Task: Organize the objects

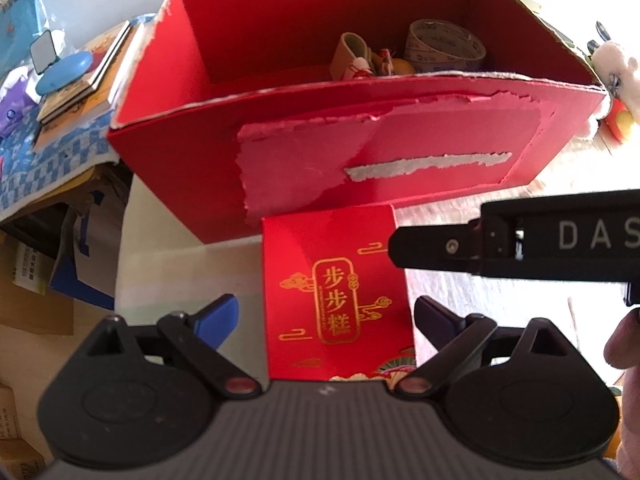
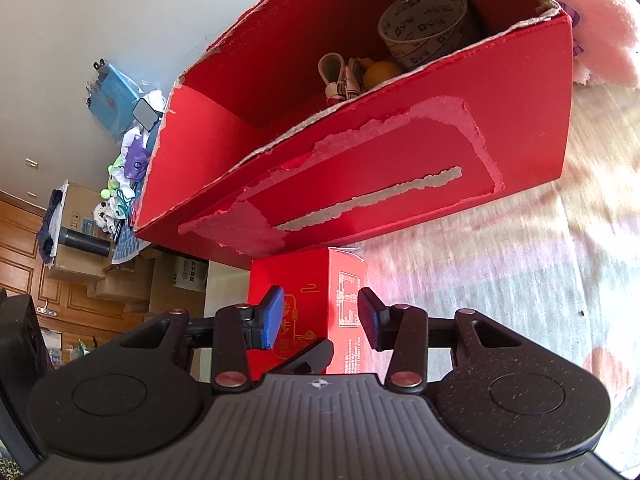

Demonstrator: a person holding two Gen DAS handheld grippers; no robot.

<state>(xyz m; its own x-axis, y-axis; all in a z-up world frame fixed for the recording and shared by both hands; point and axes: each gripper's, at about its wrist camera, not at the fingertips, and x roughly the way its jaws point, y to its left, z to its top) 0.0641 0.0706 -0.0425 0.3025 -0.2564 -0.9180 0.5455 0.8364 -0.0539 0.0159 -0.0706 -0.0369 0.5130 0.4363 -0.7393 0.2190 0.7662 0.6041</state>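
A small red box (image 1: 336,280) with gold lettering stands just in front of a big open red carton (image 1: 360,140). Inside the carton lie a tape roll (image 1: 444,46) and a few small items. My left gripper (image 1: 326,312) is open and straddles the small box, with a gap showing at its blue left pad. From the right, a finger (image 1: 432,248) of my right gripper lies against the small box's upper right edge. In the right wrist view, my right gripper (image 2: 320,318) has its pads against both sides of the small box (image 2: 346,304). The carton (image 2: 400,168) sits close behind.
A stack of books with a blue disc (image 1: 76,80) lies left of the carton on a checked cloth. A white plush toy (image 1: 616,68) and a pink plush (image 2: 592,20) sit at its right end. Cardboard boxes (image 2: 120,280) stand below at the left. A hand (image 1: 624,340) shows at the right edge.
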